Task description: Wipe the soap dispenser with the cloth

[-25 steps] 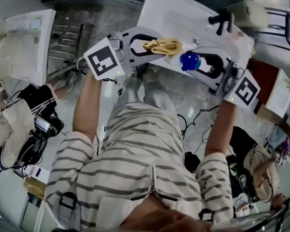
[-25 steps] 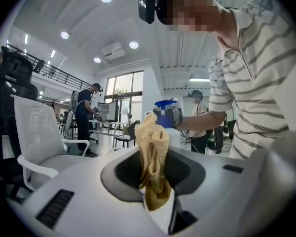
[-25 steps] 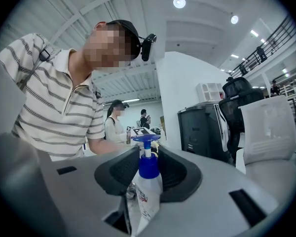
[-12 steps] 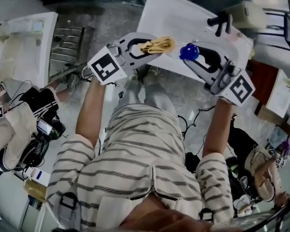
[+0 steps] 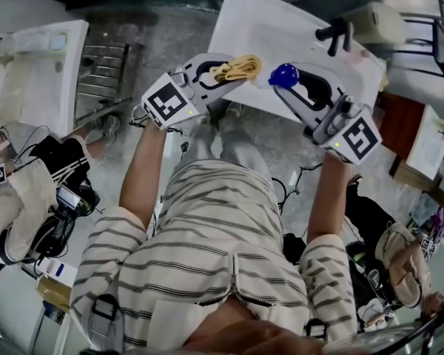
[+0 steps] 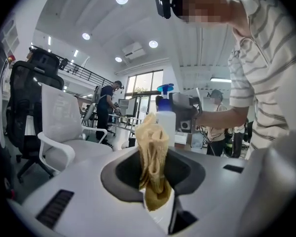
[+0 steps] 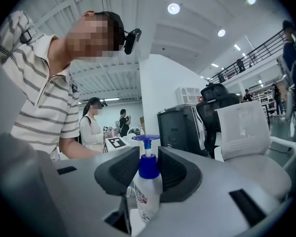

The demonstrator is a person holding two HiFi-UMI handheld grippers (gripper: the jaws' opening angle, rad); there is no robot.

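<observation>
Soap dispenser [image 7: 147, 194]: smooth white bottle, blue pump; cloth [image 6: 153, 154] tan, crumpled.

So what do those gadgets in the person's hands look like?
The left gripper and right gripper are light grey plastic with dark-lined fingers. Each carries a white cube with black square markers. The person wears a short-sleeved striped shirt.
</observation>
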